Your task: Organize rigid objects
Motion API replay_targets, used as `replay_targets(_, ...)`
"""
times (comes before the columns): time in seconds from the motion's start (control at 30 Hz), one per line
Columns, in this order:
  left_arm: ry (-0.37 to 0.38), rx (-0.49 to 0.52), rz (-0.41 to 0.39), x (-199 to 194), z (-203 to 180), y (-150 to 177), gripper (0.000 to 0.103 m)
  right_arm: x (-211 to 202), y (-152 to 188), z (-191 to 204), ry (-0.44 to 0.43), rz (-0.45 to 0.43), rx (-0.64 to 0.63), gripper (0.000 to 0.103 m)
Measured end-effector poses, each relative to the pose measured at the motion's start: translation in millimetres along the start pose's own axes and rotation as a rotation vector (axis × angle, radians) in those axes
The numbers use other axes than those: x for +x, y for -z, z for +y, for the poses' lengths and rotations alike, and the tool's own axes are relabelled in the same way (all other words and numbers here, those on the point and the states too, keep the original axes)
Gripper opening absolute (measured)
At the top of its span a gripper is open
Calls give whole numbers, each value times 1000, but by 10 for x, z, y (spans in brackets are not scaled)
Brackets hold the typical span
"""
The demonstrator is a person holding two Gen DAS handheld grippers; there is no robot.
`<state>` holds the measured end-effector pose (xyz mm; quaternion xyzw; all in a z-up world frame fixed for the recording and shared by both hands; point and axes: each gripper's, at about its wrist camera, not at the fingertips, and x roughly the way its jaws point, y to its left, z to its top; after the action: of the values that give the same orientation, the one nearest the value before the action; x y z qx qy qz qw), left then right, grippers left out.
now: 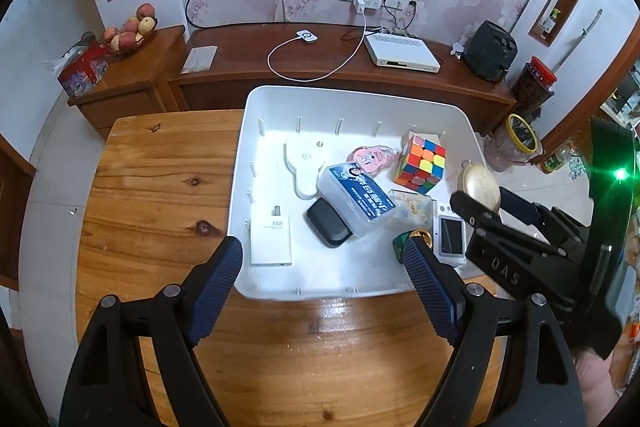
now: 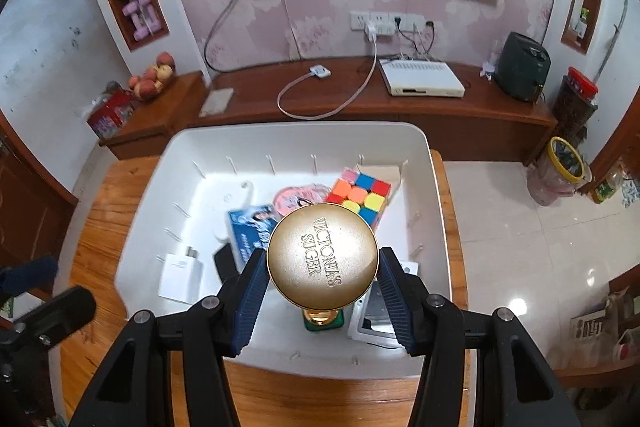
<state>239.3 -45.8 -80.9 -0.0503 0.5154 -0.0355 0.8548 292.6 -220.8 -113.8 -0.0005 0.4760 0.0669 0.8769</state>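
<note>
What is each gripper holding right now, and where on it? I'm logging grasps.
The right gripper is clamped on the round gold compact, jaws pressing its opposite side edges, above the white bin. The left gripper holds nothing, jaws open.

Both wrist cams look steeply down, close over shared white bin [image 1: 256,131] [image 2: 434,227].

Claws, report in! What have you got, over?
Right claw shut on gold compact, above white bin. Left claw open, empty. Nothing blocking.
</note>
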Motion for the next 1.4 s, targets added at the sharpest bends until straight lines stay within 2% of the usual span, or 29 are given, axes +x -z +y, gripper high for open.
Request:
replay_targets(0.3, -34, -12, 21, 154, -3, -82, 85, 169, 82, 49, -13, 68, -17, 56)
replay_targets(0.37, -39, -6, 19, 156, -10, -86, 85, 142, 101, 69, -10, 59, -29, 59)
replay_targets(0.43, -48, 2, 23, 159, -17, -80, 85, 101, 110, 79, -8, 45, -38, 66)
replay_targets(0.73, -43, -16, 22, 41, 13, -10, 85, -17, 127, 60, -19, 32, -35, 68)
replay_targets(1.03, -47, -12, 11, -299, 100, 179, 85, -291, 268, 123, -37, 23, -23, 68)
replay_targets(1.4, -50, -23, -8, -977, 347, 585, 85, -1022, 553, 452, -67, -4, -24, 68)
